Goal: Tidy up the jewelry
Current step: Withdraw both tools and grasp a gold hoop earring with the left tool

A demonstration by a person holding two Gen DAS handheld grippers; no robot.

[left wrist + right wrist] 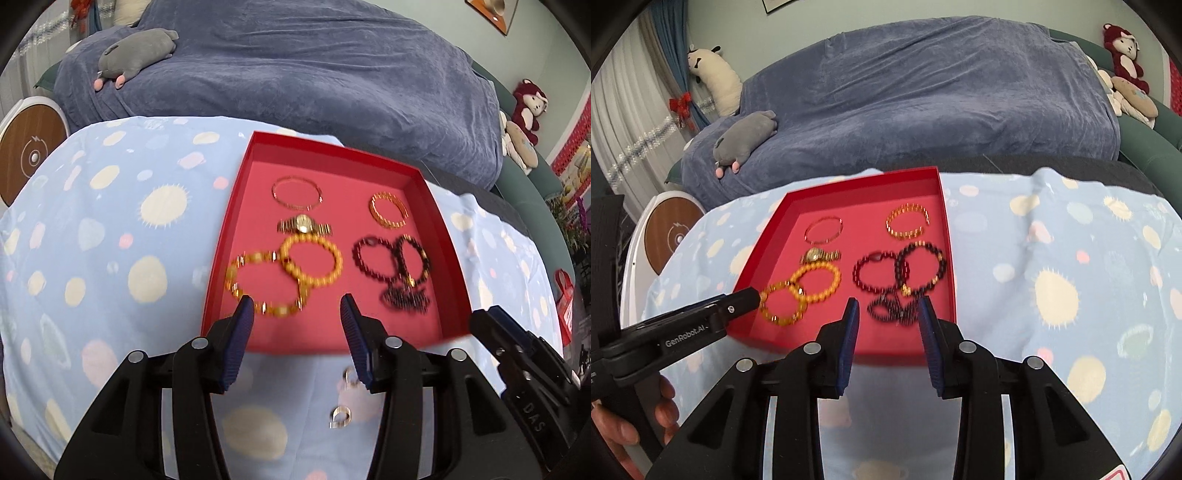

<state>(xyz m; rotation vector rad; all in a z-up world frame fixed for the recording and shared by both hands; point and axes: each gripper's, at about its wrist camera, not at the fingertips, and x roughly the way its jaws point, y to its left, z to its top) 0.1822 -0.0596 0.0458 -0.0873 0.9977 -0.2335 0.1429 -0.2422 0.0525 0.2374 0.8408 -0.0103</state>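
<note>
Red tray (436, 206): shallow, card-like, lying on the spotted blue cloth (110, 229) that covers the desk. It holds all the bracelets and the watch.

Contents, near to far:
- Amber bead bracelet (266, 286), near left corner, overlapping the yellow bead bracelet (312, 260).
- Dark beaded piece (406, 299), bunched near the right wall, with two dark bead bracelets (391, 258) just behind it, overlapping each other.
- Gold watch (304, 224), centre, lying flat.
- Thin gold bangle (297, 192), far left; gold link cuff (388, 210), far right.

Outside the tray: two small silver rings (340, 417) on the cloth, near the front edge.

Handling, as judged: all pieces light. Bead strands are limp and will sag and roll; best pinched across one side of the loop, clear of any overlap. Bangle and cuff look stiff, smooth and prone to slip; take them across the band. The rings are tiny and lie low on soft cloth, so a low, narrow pinch is needed.

Left gripper (297, 306): fingers parted, nothing between them, tips over the tray's near edge by the amber bracelet.

Right gripper (888, 308): fingers parted, empty, tips framing the dark beaded piece.

Beyond: blue-covered sofa (295, 74) with a grey plush toy (136, 51).
</note>
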